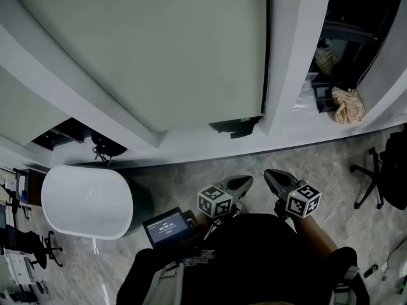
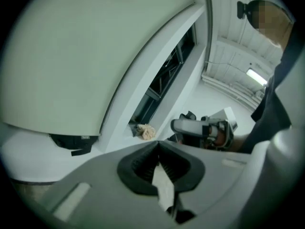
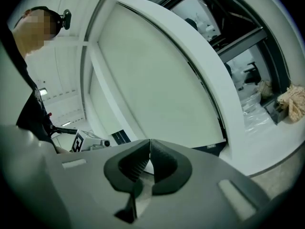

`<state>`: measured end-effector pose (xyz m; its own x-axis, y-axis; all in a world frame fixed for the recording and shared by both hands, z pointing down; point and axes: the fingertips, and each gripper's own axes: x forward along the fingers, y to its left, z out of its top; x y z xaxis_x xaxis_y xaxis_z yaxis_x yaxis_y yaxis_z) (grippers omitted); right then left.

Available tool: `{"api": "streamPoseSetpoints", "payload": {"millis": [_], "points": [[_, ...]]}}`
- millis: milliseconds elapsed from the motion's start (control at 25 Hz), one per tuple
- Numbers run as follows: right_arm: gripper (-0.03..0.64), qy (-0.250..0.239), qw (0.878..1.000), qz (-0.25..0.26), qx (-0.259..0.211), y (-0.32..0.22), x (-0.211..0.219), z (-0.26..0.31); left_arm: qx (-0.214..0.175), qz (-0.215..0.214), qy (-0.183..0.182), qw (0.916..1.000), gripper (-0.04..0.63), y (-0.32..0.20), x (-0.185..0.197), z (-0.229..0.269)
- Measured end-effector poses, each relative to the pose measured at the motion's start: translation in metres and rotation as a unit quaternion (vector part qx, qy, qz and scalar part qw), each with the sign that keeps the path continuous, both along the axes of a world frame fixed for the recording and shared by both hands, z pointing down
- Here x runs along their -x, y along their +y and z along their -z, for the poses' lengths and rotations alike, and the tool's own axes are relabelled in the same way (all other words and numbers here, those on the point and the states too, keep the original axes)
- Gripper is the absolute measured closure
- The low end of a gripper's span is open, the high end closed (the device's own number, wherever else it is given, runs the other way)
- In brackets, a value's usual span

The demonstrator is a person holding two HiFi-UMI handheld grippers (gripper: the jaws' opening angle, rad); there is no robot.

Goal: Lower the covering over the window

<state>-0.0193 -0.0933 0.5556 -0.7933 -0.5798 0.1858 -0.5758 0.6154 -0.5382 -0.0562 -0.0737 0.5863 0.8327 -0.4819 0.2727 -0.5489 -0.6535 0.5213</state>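
Note:
A pale grey-green roller blind point(image 1: 146, 49) hangs down over the left window, and only a dark slit point(image 1: 234, 126) shows below its bottom bar. My left gripper point(image 1: 240, 183) and right gripper point(image 1: 275, 178) are side by side low in the head view, well short of the sill and pointing toward it. Both are shut, tips together, with nothing held. The left gripper view has its jaws point(image 2: 158, 144) closed, with the blind point(image 2: 86, 56) up to the left and the right gripper point(image 2: 200, 128) beyond. The right gripper view shows closed jaws point(image 3: 149, 143) below the blind point(image 3: 157, 80).
The window to the right is uncovered and dark, with a crumpled beige cloth point(image 1: 348, 105) on the white sill point(image 1: 210, 148). A white oval table point(image 1: 86, 199) stands at the left and a black office chair point(image 1: 376, 170) at the right. A small lit screen point(image 1: 166, 226) sits at my waist.

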Motion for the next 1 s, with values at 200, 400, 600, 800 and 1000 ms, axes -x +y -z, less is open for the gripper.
{"api": "streamPoseSetpoints", "payload": {"millis": [200,400,600,800,1000], "points": [[0.611,-0.032,0.998,0.041,-0.022,0.043,-0.003,0.03,-0.023,0.038,0.031,0.9985,0.592,0.039,-0.011,0.037],[0.611,-0.051,0.997,0.065,-0.01,0.115,-0.033,0.029,0.019,0.105,0.099,0.9893,0.592,0.101,-0.037,0.037],[0.611,-0.081,0.993,0.075,0.042,0.18,-0.054,0.011,0.048,0.145,0.095,0.9838,0.592,0.176,-0.049,0.024],[0.611,-0.083,0.991,0.097,0.039,0.221,-0.047,0.018,0.043,0.169,0.082,0.9812,0.592,0.224,-0.04,0.028],[0.611,-0.079,0.99,0.113,0.034,0.259,-0.026,0.017,0.04,0.162,0.075,0.9831,0.592,0.258,-0.032,0.024]]}}
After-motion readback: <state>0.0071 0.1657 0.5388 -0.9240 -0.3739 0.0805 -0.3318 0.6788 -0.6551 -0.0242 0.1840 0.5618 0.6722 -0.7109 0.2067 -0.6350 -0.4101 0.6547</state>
